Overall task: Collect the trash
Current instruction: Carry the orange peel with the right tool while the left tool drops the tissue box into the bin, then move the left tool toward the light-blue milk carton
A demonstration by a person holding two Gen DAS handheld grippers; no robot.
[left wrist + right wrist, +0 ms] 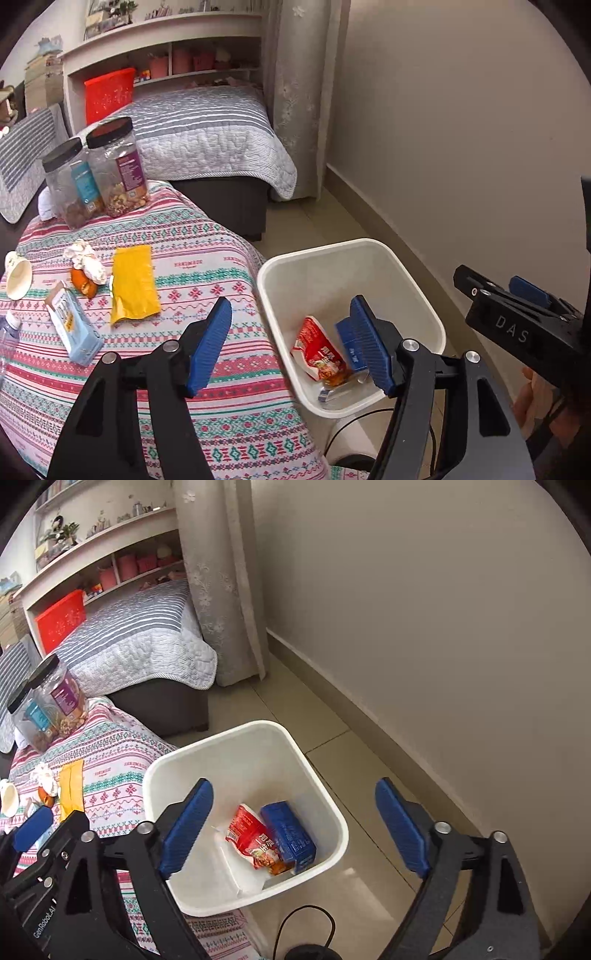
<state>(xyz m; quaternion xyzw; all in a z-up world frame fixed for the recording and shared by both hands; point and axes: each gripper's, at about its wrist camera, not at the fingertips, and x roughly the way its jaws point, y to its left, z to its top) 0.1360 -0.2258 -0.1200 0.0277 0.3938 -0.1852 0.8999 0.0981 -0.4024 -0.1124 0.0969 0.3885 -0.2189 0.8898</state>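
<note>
A white bin (406, 266) stands on the floor beside the cloth-covered table (207, 258). In it lie a red snack packet (317, 350) and a blue box (345, 332). My left gripper (291, 347) hangs open and empty over the table edge and the bin's near rim. My right gripper (295, 827) stands wide open above the bin (258, 727), nothing between its fingers; below it lie the red packet (251, 834) and the blue box (291, 830). On the table lie a yellow packet (133, 284), a light blue carton (72, 325), crumpled paper (85, 258) and orange peel (83, 286).
Two black-lidded jars (118, 170) stand at the table's far side, a paper cup (16, 273) and a clear bottle (9, 332) at its left. A bed (207, 125) and a curtain (299, 110) lie beyond. A wall (443, 627) runs to the right of the bin, with a black cable (306, 923) on the floor.
</note>
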